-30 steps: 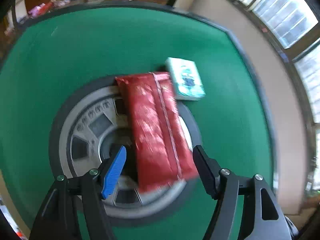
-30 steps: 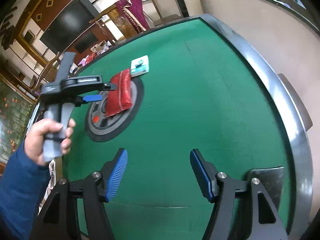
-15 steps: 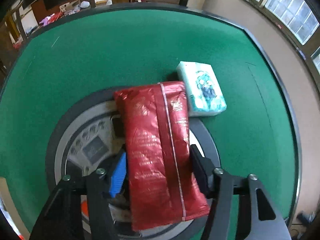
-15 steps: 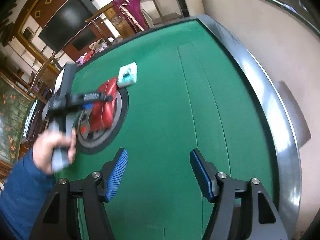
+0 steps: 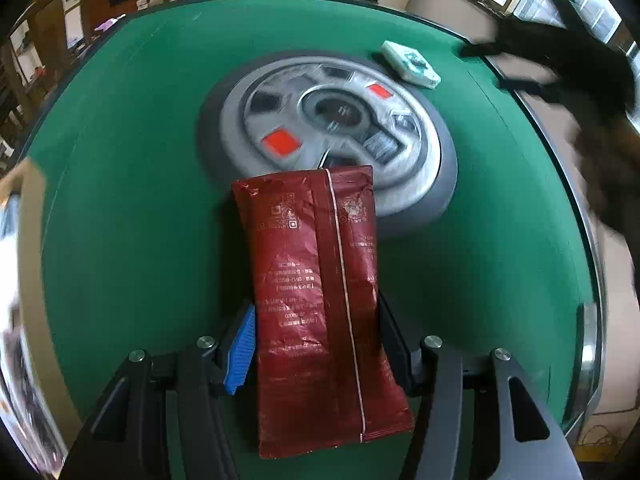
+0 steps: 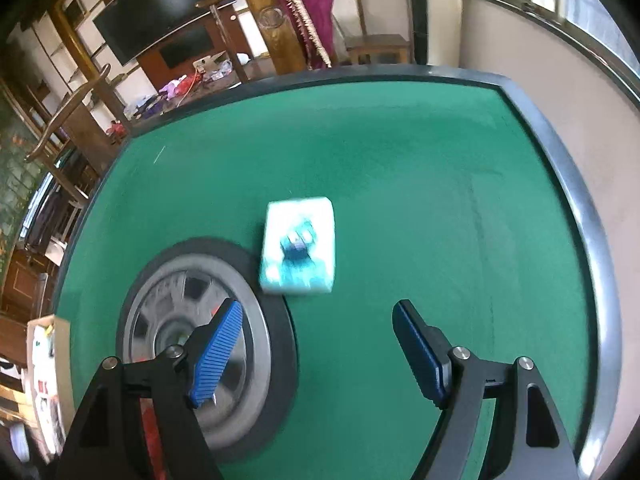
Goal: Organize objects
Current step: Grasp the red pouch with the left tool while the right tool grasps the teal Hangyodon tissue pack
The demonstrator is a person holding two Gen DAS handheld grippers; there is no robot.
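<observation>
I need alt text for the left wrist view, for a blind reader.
The left gripper is shut on a red foil packet, held above a green table. Beyond it lie a round grey control hub and a white-and-teal tissue pack.

A home living room: wall television (image 6: 154, 8), wooden shelving (image 6: 56, 64), green-felt game table (image 6: 400, 160).

Tissue pack (image 6: 298, 246) on table (image 6: 400, 160), just beside the round hub (image 6: 200, 360)
</observation>
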